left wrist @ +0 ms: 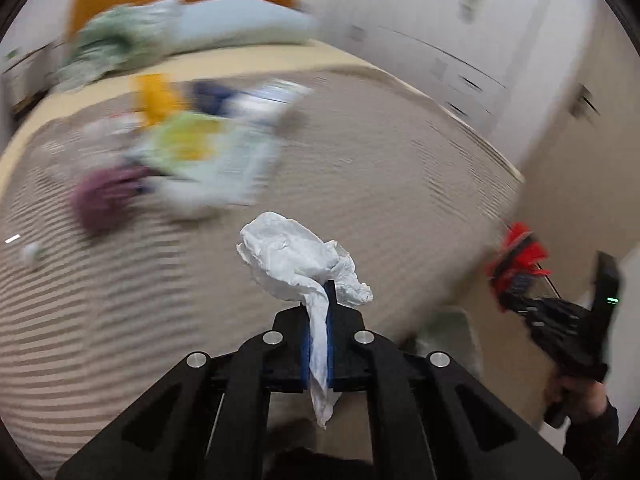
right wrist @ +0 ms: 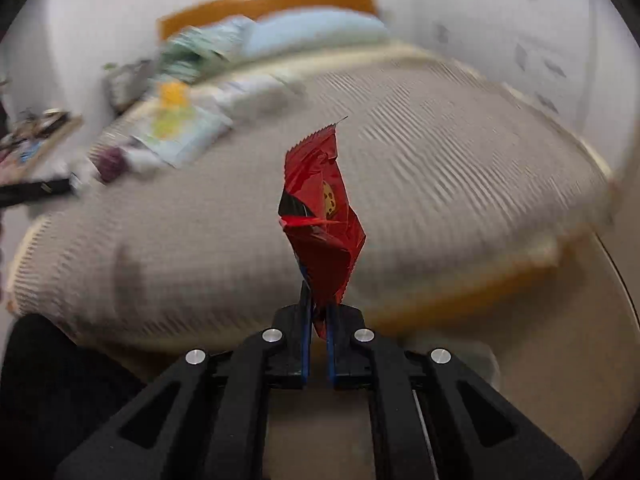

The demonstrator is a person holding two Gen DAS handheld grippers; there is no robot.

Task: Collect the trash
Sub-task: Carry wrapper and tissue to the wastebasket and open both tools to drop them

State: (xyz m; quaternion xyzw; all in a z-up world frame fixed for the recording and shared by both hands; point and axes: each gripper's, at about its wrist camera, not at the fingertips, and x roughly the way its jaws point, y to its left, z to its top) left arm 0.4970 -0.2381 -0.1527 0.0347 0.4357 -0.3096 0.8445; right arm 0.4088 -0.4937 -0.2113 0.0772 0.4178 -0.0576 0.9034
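Left gripper [left wrist: 318, 308] clamps a crumpled tissue [left wrist: 296, 260], right gripper [right wrist: 316, 312] pinches a red wrapper [right wrist: 320, 216]; keep both squeezed while carrying them to what may be a bin [left wrist: 448, 332] beside the bed [right wrist: 440, 168]

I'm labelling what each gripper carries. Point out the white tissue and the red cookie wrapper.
white tissue [left wrist: 292, 256]: left wrist view, on its crumpled bulk above the fingers.
red cookie wrapper [right wrist: 320, 208]: right wrist view, on its middle, by the cookie picture.

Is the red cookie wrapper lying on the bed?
No, the red cookie wrapper is pinched in the right hand-held gripper and sticks up above the striped bed.
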